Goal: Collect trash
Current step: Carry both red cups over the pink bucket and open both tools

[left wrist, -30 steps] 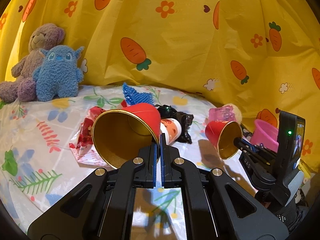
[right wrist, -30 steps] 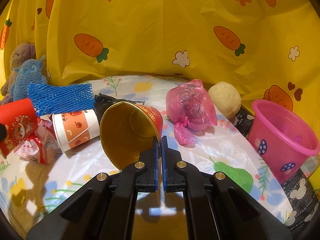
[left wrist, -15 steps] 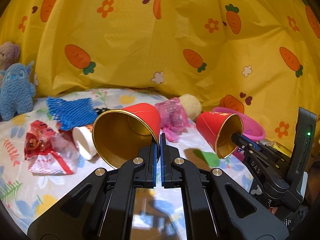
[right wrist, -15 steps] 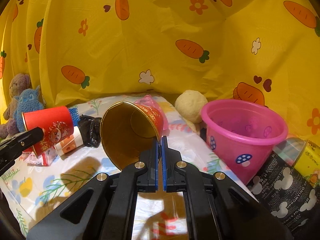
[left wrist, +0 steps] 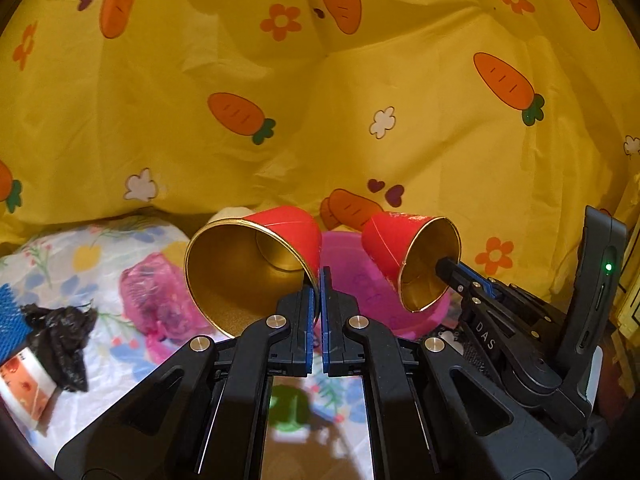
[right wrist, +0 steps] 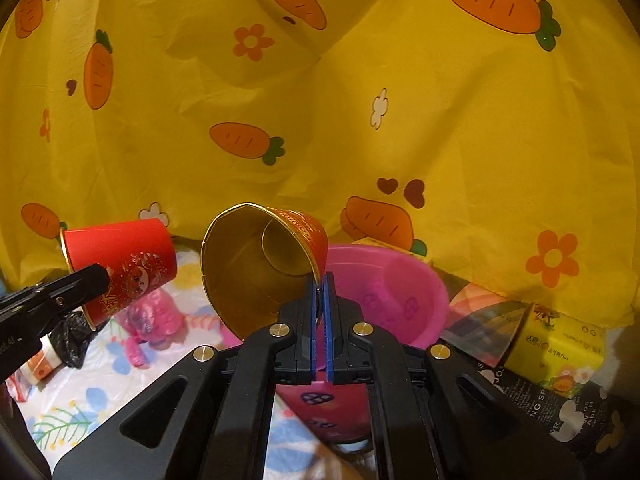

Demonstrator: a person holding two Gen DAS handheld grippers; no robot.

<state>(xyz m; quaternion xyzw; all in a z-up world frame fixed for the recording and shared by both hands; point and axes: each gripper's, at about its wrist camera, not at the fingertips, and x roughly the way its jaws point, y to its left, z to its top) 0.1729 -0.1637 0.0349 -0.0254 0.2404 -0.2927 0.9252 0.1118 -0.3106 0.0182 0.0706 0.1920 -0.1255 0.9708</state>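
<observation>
Pink bucket (left wrist: 340, 256) mostly hidden behind both red cups and gripper fingers. Paper cup (left wrist: 22, 384) cut off at left edge. Blue mesh (left wrist: 8, 320) cropped too. Black packaging (right wrist: 560, 412) text partly unreadable.

Two red cups (left wrist: 280, 240) (left wrist: 392, 244); one pink bucket (right wrist: 400, 280); two hand-held grippers (left wrist: 320, 288) (right wrist: 322, 292).

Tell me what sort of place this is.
Probably a staged tabletop set at home, not a real kitchen: a yellow carrot-print cloth hangs as backdrop, a floral plastic sheet covers the surface, and a pink bucket waits as the bin. Each hand-held gripper, left and right, pinches a red paper cup.
</observation>
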